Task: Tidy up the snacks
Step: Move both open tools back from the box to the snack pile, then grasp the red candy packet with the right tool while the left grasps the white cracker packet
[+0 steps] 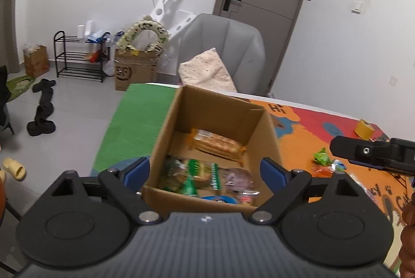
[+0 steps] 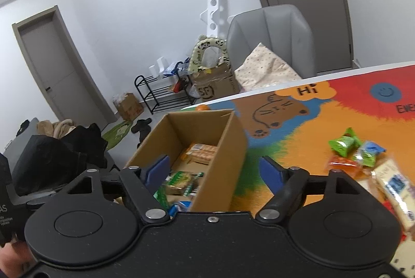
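Left wrist view: colourful mat [image 1: 298, 145], grey chair [image 1: 223, 44], both claws apart, empty.

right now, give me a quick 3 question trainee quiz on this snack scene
1. True or false: the box on the mat already has snacks in it.
2. The left gripper is: A open and empty, B shut on a snack, C out of view?
3. Which side of the box, seen from the right wrist, holds the loose snacks?

Key: 1 true. 2 A. 3 the right side, out on the mat.
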The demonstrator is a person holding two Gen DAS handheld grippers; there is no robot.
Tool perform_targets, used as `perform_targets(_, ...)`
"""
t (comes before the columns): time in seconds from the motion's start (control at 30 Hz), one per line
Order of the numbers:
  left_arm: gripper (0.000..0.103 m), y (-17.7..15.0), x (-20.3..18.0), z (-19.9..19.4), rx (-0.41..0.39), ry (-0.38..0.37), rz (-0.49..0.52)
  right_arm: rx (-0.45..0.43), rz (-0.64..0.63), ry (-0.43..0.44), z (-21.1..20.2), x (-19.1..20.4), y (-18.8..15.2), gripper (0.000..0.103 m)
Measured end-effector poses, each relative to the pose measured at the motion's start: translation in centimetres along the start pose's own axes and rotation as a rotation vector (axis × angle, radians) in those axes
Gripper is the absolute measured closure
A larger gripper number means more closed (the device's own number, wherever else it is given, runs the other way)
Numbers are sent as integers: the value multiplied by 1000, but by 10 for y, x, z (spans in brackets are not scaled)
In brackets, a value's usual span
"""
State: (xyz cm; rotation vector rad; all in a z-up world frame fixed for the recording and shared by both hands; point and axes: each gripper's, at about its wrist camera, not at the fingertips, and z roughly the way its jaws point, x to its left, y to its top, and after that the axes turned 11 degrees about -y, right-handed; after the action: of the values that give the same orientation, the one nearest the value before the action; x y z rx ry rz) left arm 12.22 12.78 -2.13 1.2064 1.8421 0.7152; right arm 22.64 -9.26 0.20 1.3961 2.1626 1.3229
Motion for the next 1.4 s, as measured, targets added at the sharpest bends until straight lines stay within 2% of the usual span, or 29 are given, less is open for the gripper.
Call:
perform_targets(0.17,11,-1,-16,5,7,-32,25,-3,14,-40,-12,-20,-4,17)
perform_targets(0.23,11,-2,-23,8,10,-48,34,-14,34,-75,-21,-37,-7,17)
perform_targets(0.73,11,-13,-88,35,54,-152,102,-24,86,-165,-45,-99,-18,18)
perform_targets(0.83,11,-15,-100,40,64,-169,119,-23,97,-189,-47,-112,-22,23)
perform_targets(0.9,11,-16,-106,42,67,-180,127,-15,108,-191,-47,-121,-27,34)
perform_targets(1.0,11,-17,-115,48,74,-200,138,16,124,-197,-40,-137,-35,44)
perform_targets(1.1,11,-20,-124,56,95,-218,149,36,137,-200,-34,-144,-40,48)
perform_targets(1.4,11,-38,-145,86,167,-230,176,105,159,-213,-7,-166,-60,49)
